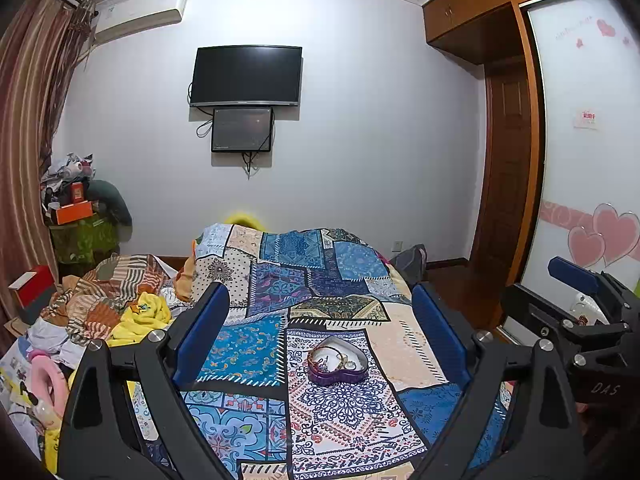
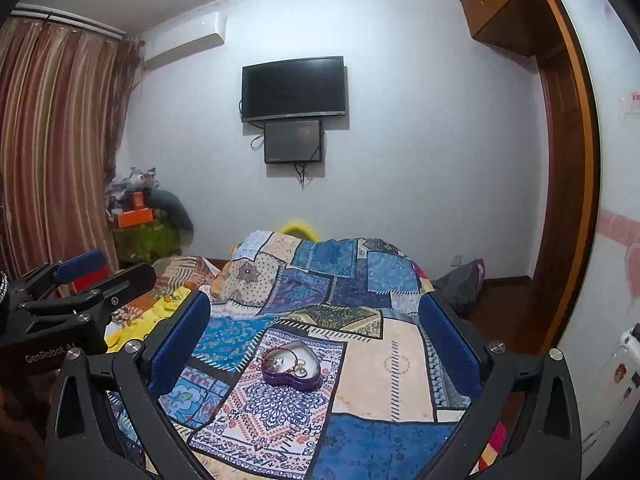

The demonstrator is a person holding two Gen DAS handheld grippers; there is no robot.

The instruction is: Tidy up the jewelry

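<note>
One heart-shaped jewelry box (image 1: 337, 363) on patchwork quilt (image 1: 344, 412); left gripper (image 1: 320, 332), right gripper (image 2: 316, 336), fingers spread, empty

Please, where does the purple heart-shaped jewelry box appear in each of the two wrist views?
Left wrist: heart-shaped box lies lower centre, on the quilt, between the open fingers.
Right wrist: the box lies lower centre, slightly left of middle.
Shared landmark: the wall television.

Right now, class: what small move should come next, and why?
Probably lower the right hand-held gripper toward the heart-shaped purple box on the quilt. Both hand-held grippers are open and empty, and the jewelry lies loose inside it.
</note>
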